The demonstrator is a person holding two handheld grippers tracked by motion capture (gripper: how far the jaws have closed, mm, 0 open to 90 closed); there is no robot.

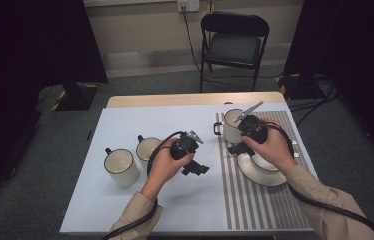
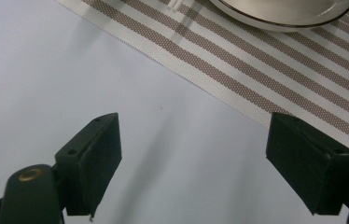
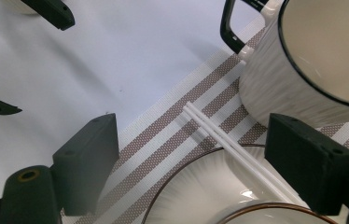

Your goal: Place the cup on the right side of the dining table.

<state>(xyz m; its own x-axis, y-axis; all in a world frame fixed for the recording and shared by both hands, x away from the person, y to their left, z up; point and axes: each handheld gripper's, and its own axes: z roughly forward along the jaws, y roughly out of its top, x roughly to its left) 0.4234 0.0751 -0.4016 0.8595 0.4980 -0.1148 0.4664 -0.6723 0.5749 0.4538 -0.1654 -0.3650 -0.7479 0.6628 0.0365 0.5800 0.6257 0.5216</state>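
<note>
My left gripper (image 1: pixel 195 169) (image 2: pixel 196 140) hovers open over the pale tabletop, just left of the striped placemat (image 1: pixel 255 200) (image 2: pixel 256 74), with nothing between its jaws. My right gripper (image 1: pixel 236 149) (image 3: pixel 191 140) is open above the placemat. A pair of white chopsticks (image 3: pixel 233 144) lies between its jaws, resting on the rim of a white plate (image 1: pixel 255 176) (image 3: pixel 191 196); the pads do not touch them. The plate carries a small bowl (image 1: pixel 266 163) (image 3: pixel 275 215). A black-rimmed white mug (image 1: pixel 231 127) (image 3: pixel 312 60) stands on the placemat just beyond.
Two more black-rimmed white cups (image 1: pixel 121 167) (image 1: pixel 147 148) stand on the left half of the table (image 1: pixel 125 120). A black folding chair (image 1: pixel 234 42) stands behind the table, with cables on the floor. The left gripper's jaws show at the right gripper view's upper left.
</note>
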